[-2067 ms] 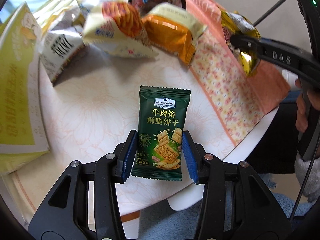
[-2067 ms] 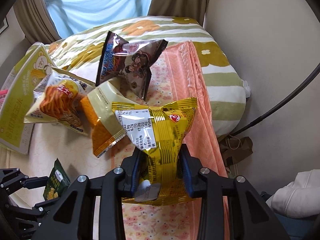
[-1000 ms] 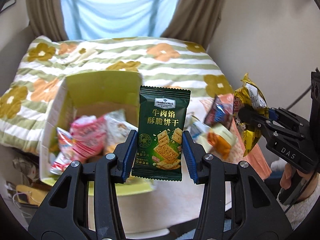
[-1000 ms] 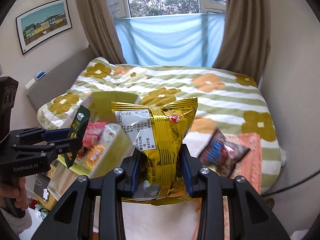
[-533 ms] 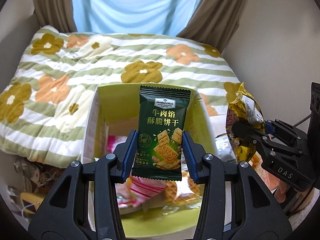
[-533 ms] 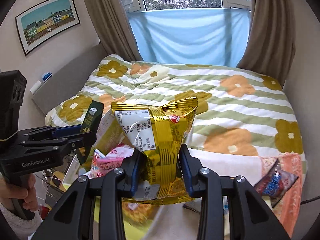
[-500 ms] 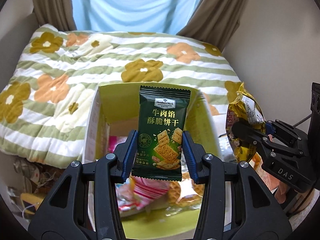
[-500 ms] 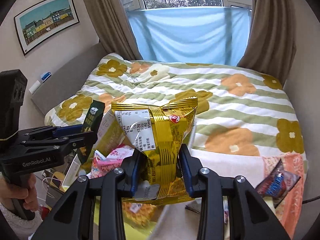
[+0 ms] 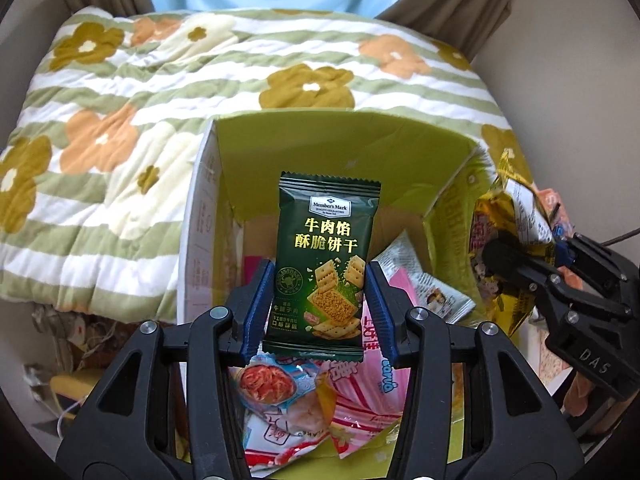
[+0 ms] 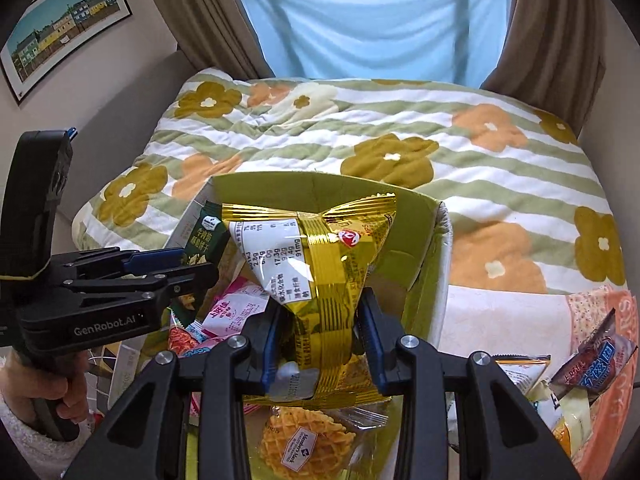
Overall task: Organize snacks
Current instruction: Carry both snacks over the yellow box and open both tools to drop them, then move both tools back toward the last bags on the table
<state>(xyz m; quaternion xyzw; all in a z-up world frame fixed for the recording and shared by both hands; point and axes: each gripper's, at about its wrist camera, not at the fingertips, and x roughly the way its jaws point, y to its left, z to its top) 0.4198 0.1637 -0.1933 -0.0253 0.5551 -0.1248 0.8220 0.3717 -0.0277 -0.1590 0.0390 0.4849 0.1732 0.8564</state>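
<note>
Left wrist view: left gripper (image 9: 318, 310) clamped on green cracker pack (image 9: 325, 268), now right over the box (image 9: 320, 148) w/ both packs, not the table as approx 2 s ago. Right gripper (image 10: 320, 344) grips gold bag (image 10: 316, 276) over same box. Drop-off looks next.

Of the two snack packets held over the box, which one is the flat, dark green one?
The green cracker packet, clamped upright in the left hand-held gripper. The gold foil bag in the right hand-held gripper is puffy and shiny yellow.

Soft window daylight, fisheye-warped edges
</note>
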